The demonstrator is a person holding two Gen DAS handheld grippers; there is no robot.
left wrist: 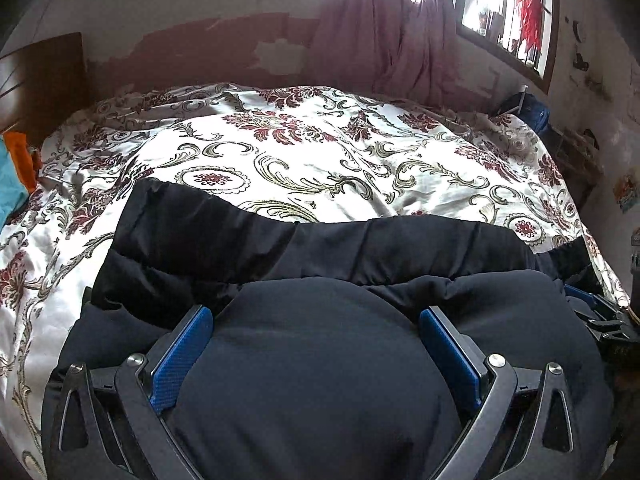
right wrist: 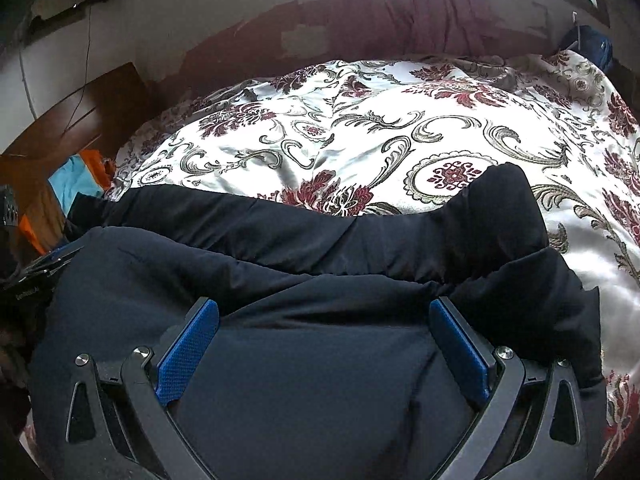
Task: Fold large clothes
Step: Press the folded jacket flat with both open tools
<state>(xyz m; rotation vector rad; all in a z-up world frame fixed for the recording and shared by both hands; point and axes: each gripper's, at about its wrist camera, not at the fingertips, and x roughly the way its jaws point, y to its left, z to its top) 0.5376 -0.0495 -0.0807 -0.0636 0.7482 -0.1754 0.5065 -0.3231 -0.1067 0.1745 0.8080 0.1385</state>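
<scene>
A large dark navy garment [left wrist: 320,248] lies across the near part of a bed with a floral cover [left wrist: 304,152]. It also shows in the right wrist view [right wrist: 304,240], with a gathered band along its far edge. My left gripper [left wrist: 316,318] is open, its blue pads [left wrist: 188,344] wide apart with a bulge of the cloth between them. My right gripper [right wrist: 324,312] is open too, blue pads [right wrist: 192,344] set wide over the cloth. The right gripper's edge shows at the far right of the left wrist view [left wrist: 600,312].
The floral bed cover [right wrist: 400,128] spreads beyond the garment. A wooden headboard [left wrist: 40,80] and orange and blue cloths [right wrist: 80,176] are at the left. A pink curtain [left wrist: 384,28] and windows are on the far wall. A blue bag [right wrist: 592,46] sits at the far right.
</scene>
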